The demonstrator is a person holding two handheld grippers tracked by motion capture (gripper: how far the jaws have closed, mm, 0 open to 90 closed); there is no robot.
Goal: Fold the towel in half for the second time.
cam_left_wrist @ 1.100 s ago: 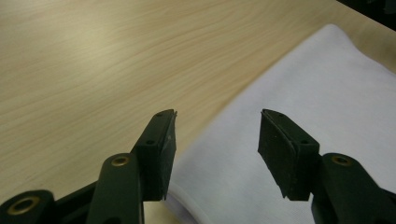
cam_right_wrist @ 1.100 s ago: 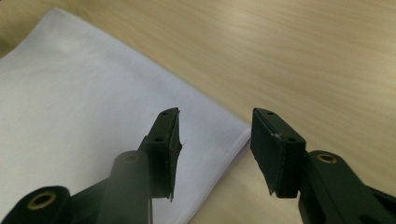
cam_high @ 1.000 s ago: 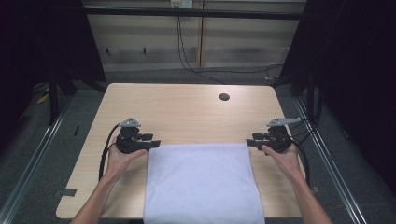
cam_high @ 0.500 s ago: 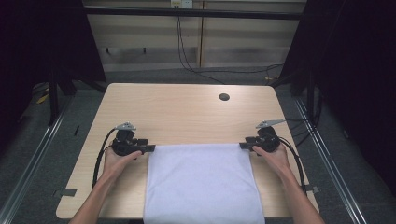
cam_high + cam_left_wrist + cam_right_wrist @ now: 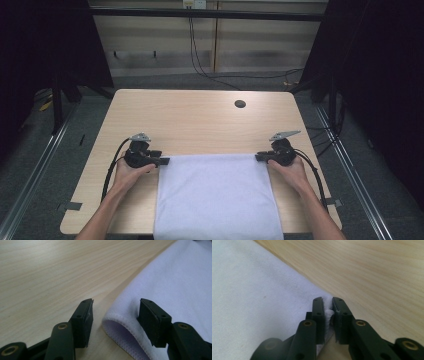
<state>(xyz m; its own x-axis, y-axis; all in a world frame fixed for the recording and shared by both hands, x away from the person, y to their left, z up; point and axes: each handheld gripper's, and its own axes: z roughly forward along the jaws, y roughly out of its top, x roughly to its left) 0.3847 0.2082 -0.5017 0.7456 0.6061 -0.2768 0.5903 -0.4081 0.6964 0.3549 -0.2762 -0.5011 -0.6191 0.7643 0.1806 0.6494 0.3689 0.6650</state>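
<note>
With the white square terry cloth (image 5: 217,195) flat on the wooden tabletop (image 5: 200,125), the right claw (image 5: 328,315) had just closed, pinching its far corner, while the left claw (image 5: 115,322) stood spread around the other corner, so it probably needed to close next before lifting.

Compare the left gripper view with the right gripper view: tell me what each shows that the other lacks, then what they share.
Left gripper view alone: the left gripper with jaws apart, straddling a corner of the white cloth without pressing it; the cloth's hemmed edge curls up between them.

Right gripper view alone: the right gripper, whose jaws have just been closing, pinched on a bunched corner of the cloth, a sliver of white showing between the pads.

Both: the same white cloth lying flat on the light wooden table, and a pair of black jaws rising from the bottom.
</note>
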